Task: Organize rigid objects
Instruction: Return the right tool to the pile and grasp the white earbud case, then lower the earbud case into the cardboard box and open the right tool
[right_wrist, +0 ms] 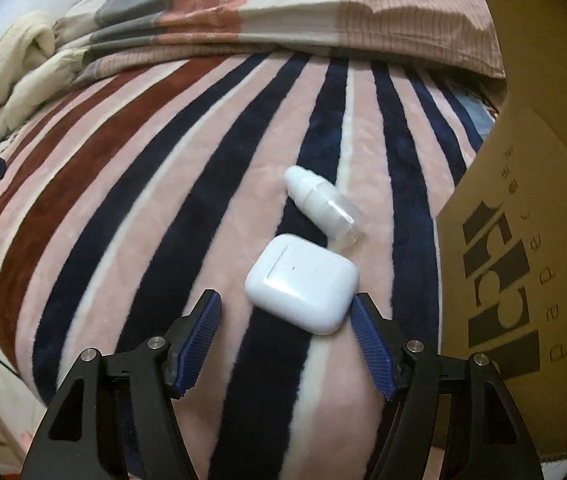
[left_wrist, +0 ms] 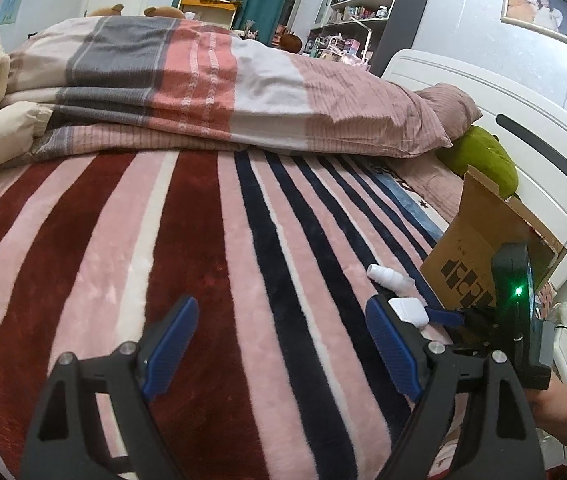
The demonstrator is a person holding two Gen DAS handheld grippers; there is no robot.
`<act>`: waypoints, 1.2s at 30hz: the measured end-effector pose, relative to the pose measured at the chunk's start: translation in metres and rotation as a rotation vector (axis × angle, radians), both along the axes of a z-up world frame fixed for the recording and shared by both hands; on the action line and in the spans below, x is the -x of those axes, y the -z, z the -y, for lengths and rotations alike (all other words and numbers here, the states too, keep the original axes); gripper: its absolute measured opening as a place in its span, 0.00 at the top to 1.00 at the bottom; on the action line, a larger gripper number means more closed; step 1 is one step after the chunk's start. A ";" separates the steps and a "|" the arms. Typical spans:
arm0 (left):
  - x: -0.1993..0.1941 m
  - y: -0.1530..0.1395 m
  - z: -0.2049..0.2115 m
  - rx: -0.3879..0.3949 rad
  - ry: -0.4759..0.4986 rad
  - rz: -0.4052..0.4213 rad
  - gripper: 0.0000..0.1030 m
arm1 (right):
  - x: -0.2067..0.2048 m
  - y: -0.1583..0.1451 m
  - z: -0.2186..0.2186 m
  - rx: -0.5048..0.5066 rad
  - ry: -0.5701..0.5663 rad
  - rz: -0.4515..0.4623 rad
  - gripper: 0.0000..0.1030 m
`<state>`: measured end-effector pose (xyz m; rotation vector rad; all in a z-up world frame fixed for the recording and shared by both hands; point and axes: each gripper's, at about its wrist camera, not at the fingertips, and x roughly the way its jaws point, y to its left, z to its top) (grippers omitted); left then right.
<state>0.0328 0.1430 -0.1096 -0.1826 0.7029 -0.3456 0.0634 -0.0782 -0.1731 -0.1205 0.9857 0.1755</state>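
A white earbud case (right_wrist: 303, 284) lies on the striped blanket (right_wrist: 163, 200), with a small white and clear bottle (right_wrist: 323, 208) on its side just beyond it. My right gripper (right_wrist: 285, 298) is open and points down at the case. The case's near end sits between the blue fingertips (right_wrist: 363, 320): the right tip is at its edge, the left tip stands apart. My left gripper (left_wrist: 281, 302) is open over bare blanket, nothing between its fingers. Case (left_wrist: 407, 308) and bottle (left_wrist: 389, 278) lie to its right. A brown cardboard box (right_wrist: 523, 220) stands right of both.
A folded plaid quilt (left_wrist: 203, 80) and a pink pillow (left_wrist: 383, 120) lie across the back of the bed. A cream blanket (right_wrist: 15, 80) is bunched at the far left. A green plush (left_wrist: 479, 156) leans on the white headboard (left_wrist: 523, 120). A person's forearm (left_wrist: 563, 412) shows at lower right.
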 end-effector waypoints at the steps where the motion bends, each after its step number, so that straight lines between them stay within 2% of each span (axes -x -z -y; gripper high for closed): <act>1: 0.000 0.000 0.000 0.000 0.001 -0.001 0.19 | 0.000 0.000 0.001 -0.004 -0.001 0.007 0.38; 4: -0.002 0.000 0.000 -0.010 -0.001 -0.002 0.19 | -0.003 0.003 0.000 -0.002 -0.005 0.023 0.40; 5: -0.002 0.000 0.001 -0.011 -0.002 -0.003 0.19 | -0.004 0.004 -0.002 0.008 -0.011 0.036 0.52; 9: -0.004 0.000 0.003 -0.008 0.007 -0.014 0.19 | -0.006 0.005 -0.013 0.041 -0.057 0.074 0.52; 12: -0.006 -0.002 0.009 -0.004 0.029 -0.027 0.19 | -0.003 0.000 -0.019 0.023 -0.122 0.088 0.52; 16: -0.007 -0.010 0.022 0.022 0.083 -0.034 0.19 | 0.005 -0.020 -0.032 -0.044 -0.233 0.133 0.52; 21: -0.010 -0.032 0.048 0.120 0.192 -0.045 0.20 | 0.022 -0.065 -0.046 -0.098 -0.396 0.227 0.52; 25: -0.014 -0.057 0.079 0.169 0.259 -0.045 0.46 | 0.035 -0.102 -0.039 -0.119 -0.458 0.313 0.52; 28: -0.017 -0.076 0.108 0.167 0.320 -0.034 0.59 | 0.042 -0.120 -0.021 -0.133 -0.450 0.370 0.52; 29: -0.017 -0.083 0.119 0.157 0.336 -0.030 0.62 | 0.044 -0.125 -0.013 -0.140 -0.443 0.382 0.52; 36: -0.027 -0.113 0.200 0.059 0.410 -0.014 0.62 | 0.043 -0.149 0.055 -0.192 -0.351 0.427 0.52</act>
